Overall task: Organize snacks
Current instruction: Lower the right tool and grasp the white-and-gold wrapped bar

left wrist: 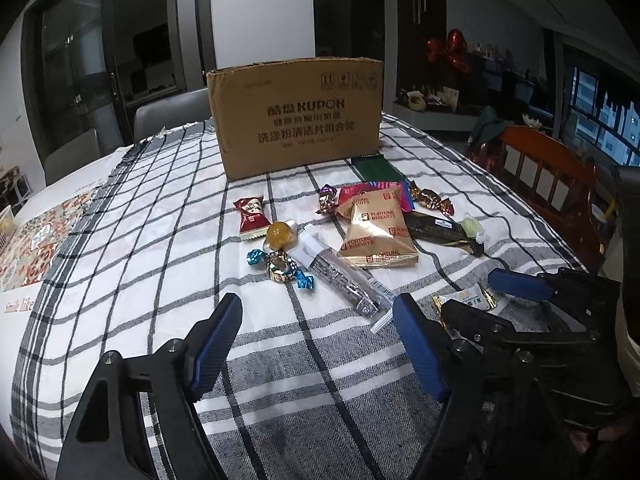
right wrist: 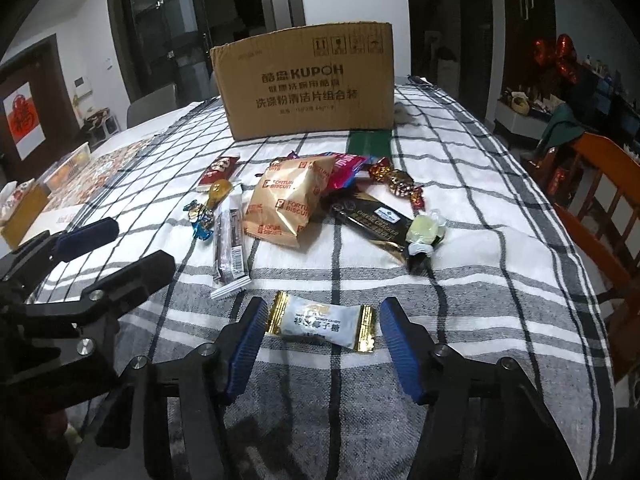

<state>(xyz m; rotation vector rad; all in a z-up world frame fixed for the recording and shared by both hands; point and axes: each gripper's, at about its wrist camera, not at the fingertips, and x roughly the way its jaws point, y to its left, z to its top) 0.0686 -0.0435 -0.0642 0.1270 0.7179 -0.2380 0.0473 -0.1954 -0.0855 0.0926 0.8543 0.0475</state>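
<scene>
A white candy with gold ends point(right wrist: 324, 320) lies flat on the checked cloth between the blue pads of my right gripper point(right wrist: 324, 309); a thin gap shows on each side, so the gripper is open. My left gripper point(left wrist: 318, 306) is open over bare cloth, just short of the near end of a long clear-wrapped bar point(left wrist: 340, 276). Beyond lie a Fortune Biscuits packet point(left wrist: 376, 236), a blue-twist candy point(left wrist: 280, 266), an orange sweet point(left wrist: 278, 234) and a red packet point(left wrist: 251, 212). A KUPOH cardboard box point(left wrist: 296, 120) stands behind them.
A dark cheese-cracker bar point(right wrist: 376, 220), a pale green candy point(right wrist: 426, 230), a gold twist candy point(right wrist: 400, 182) and a flat green packet point(right wrist: 368, 142) lie right of the pile. A wooden chair point(right wrist: 600, 200) stands at the table's right edge. The left gripper point(right wrist: 128, 246) is close on the left.
</scene>
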